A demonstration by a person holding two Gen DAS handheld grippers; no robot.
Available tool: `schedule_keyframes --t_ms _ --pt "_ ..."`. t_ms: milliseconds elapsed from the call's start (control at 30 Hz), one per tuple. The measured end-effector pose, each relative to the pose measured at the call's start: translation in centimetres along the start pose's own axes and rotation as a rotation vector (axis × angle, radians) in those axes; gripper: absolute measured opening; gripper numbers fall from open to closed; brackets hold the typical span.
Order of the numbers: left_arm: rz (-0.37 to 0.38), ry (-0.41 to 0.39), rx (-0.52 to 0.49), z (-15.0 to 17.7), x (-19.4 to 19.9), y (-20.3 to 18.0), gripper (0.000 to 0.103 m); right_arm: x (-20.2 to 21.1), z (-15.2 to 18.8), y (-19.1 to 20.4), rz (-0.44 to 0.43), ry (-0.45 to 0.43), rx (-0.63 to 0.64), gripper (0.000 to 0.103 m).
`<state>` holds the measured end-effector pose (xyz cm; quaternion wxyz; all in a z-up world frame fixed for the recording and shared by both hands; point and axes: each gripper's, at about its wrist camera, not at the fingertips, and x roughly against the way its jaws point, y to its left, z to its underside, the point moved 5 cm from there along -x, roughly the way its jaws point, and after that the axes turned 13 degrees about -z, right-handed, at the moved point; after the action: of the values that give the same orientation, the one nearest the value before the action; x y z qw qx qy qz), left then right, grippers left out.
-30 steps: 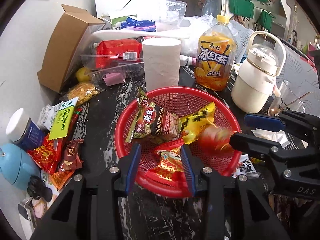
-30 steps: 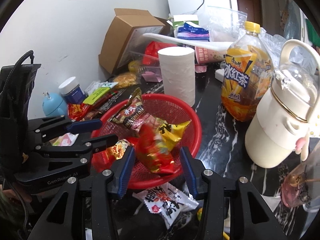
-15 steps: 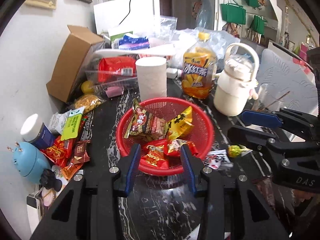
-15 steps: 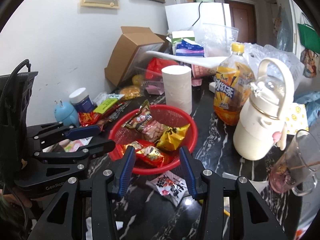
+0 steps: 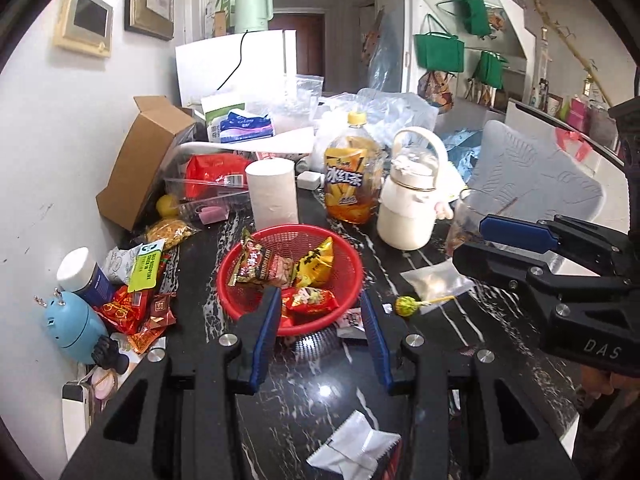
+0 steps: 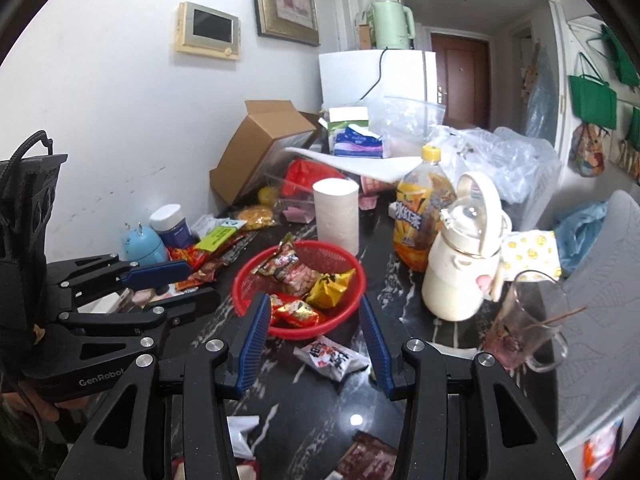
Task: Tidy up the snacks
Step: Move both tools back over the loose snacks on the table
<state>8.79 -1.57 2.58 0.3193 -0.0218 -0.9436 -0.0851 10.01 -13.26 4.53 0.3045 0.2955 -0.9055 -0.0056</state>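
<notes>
The red basket (image 5: pixel 290 276) sits in the middle of the picture with snack packs (image 5: pixel 312 300) inside, so they stay together. The left gripper (image 5: pixel 320 328) and right gripper (image 6: pixel 312 332) both hang empty with jaws apart, above the table, maybe ready for the lollipop (image 5: pixel 404 305) lying right of the basket.

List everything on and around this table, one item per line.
basket: one, red, table centre, holding snack packets
snack packets: several, red and yellow, inside basket
loose snacks: pile, mostly red, left of basket
lollipop: one, green-yellow, right of basket
paper roll: one, white, behind basket
tea bottle: one, orange, right of roll
jug: one, cream, beside bottle
cardboard box: one, brown, against wall
glass mug: one, clear, right edge
left gripper: black and blue, empty
right gripper: black and blue, empty
</notes>
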Motion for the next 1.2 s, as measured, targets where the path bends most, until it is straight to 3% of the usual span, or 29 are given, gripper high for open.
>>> schedule_keyframes --t_ms 300,767,967,1100,1200 --pt "0.06 0.034 -0.015 2.7 1.6 -1.1 0.04 2.5 2.6 1.4 0.018 0.022 -0.025 0.053" --pt "0.081 0.181 0.001 9.7 0.7 -0.5 0.04 0.1 10.8 3.9 -0.076 0.189 -0.131 0.053" --pt "0.058 0.258 0.001 12.6 0.0 0.0 0.04 -0.9 13.4 5.2 -0.136 0.237 -0.176 0.066" --pt "0.089 0.325 0.06 14.6 -0.4 0.9 0.04 -1.8 15.0 6.0 -0.19 0.291 -0.21 0.081" --pt "0.058 0.346 0.077 15.4 -0.6 1.6 0.04 -2.3 15.8 6.2 -0.218 0.316 -0.236 0.082"
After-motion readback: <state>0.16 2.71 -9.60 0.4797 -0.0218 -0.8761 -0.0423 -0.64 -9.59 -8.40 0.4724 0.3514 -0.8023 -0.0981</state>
